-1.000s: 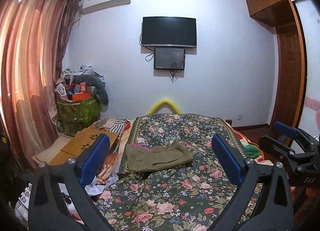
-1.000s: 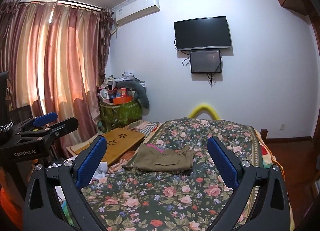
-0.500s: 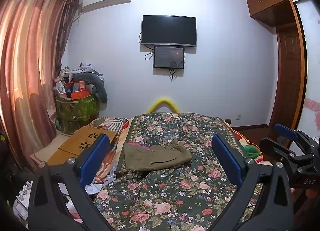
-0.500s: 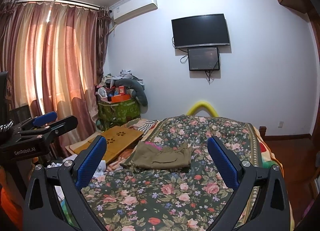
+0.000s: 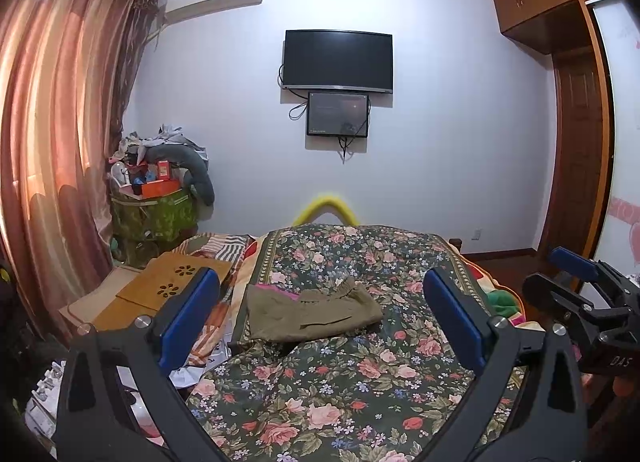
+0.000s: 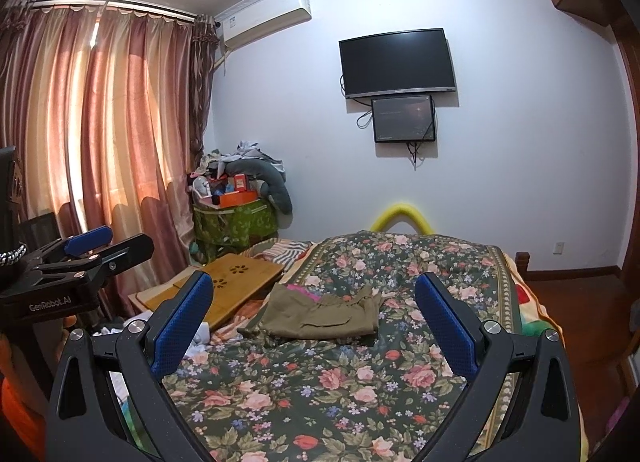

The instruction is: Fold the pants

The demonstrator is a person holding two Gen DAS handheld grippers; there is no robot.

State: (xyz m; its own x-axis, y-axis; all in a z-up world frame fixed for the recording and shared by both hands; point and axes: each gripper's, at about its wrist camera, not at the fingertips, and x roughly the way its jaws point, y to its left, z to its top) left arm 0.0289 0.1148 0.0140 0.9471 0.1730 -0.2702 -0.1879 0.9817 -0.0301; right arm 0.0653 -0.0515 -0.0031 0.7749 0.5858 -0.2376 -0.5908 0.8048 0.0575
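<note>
Olive-green pants [image 5: 308, 312] lie folded in a compact rectangle on the floral bedspread [image 5: 340, 390], with a bit of pink fabric at their far left corner. They also show in the right wrist view [image 6: 320, 312]. My left gripper [image 5: 320, 318] is open and empty, held above the near part of the bed, well short of the pants. My right gripper [image 6: 314, 320] is open and empty too, at about the same distance. Each gripper shows at the edge of the other's view: the right gripper [image 5: 580, 290], the left gripper [image 6: 80, 252].
A wooden lap desk [image 5: 176, 282] lies off the bed's left side. A green bin piled with clutter [image 5: 156, 206] stands by the pink curtains [image 5: 52, 166]. A TV [image 5: 338, 58] hangs on the far wall. A wooden door [image 5: 576, 154] is at the right.
Both grippers have drifted slightly, so the scene sits a little lower in both views. The pants have not moved and both grippers stay open.
</note>
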